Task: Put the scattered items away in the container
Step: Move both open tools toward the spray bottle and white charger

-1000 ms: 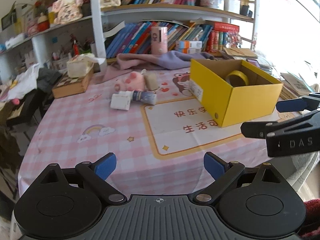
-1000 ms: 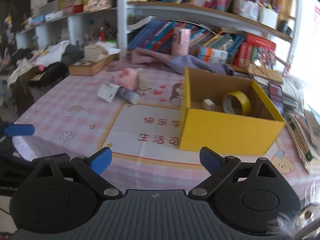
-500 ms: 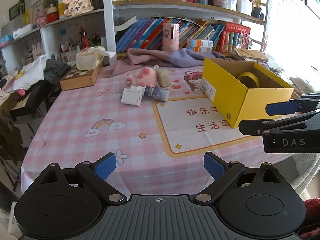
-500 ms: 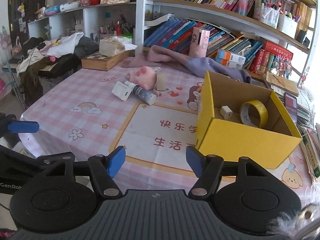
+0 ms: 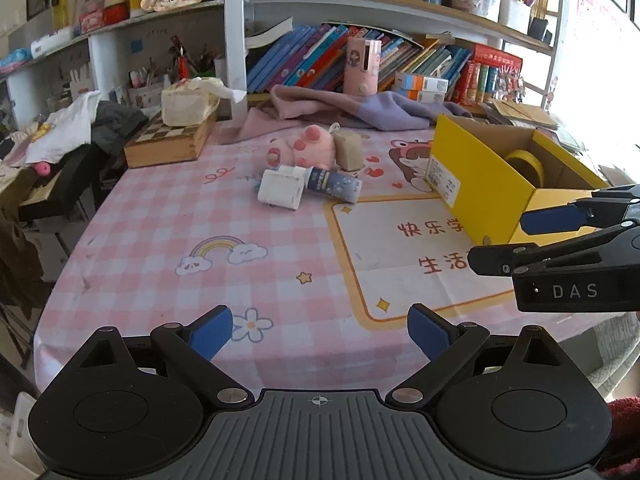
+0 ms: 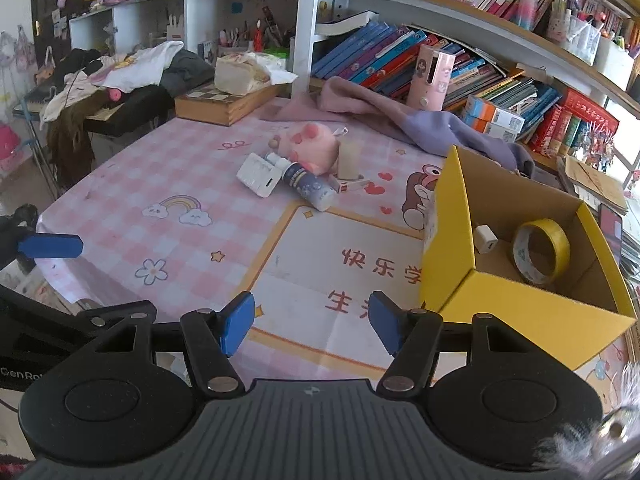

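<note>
Two hand-held grippers hover over the near edge of a table [image 5: 160,216] spread with a pink checked cloth, neither holding anything. The left gripper [image 5: 318,330] has its blue pads set wide apart over bare cloth; the right gripper [image 6: 310,322], jaws about half apart and closing with nothing between them, sits just in front of the yellow box [image 6: 520,312]. In the left wrist view the right gripper [image 5: 520,236] reaches in from the right edge, its fingertips overlapping the box's near corner. The box [image 5: 476,184] stands open on the right side of the table and already contains a roll of yellow tape [image 6: 542,250] propped against its far wall and a small white plug [image 6: 486,238] near its left wall. The loose items lie in a cluster well apart from the box, toward the middle of the table: a pink plush [image 6: 314,146], a white block [image 6: 258,174], a dark blue tube [image 6: 308,186] lying on its side against the block, a beige block [image 6: 349,156] standing beside the plush, and a small flat pack [image 6: 350,184] at its foot. A purple cloth [image 6: 420,120] is draped along the far edge below crowded bookshelves [image 6: 440,52]
</note>
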{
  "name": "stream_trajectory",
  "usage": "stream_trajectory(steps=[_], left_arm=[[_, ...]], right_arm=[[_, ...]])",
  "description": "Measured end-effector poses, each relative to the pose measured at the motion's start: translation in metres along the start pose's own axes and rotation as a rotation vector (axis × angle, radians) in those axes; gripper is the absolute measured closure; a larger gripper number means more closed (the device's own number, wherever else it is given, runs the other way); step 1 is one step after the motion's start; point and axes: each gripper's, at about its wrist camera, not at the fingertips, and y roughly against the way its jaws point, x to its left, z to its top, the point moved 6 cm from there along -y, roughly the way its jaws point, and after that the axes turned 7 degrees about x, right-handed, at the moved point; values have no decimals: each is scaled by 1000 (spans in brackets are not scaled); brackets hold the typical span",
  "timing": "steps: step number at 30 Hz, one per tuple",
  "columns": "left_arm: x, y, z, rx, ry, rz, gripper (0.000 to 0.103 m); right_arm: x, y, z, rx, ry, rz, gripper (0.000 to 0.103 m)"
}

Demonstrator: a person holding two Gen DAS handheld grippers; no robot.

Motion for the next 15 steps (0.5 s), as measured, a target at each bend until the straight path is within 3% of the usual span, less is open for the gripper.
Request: stream_trajectory(steps=[15], left_arm=[[6,-40,41,28,-8,15,7]], right_arm=[[-17,-45,46,22,16,39,42]])
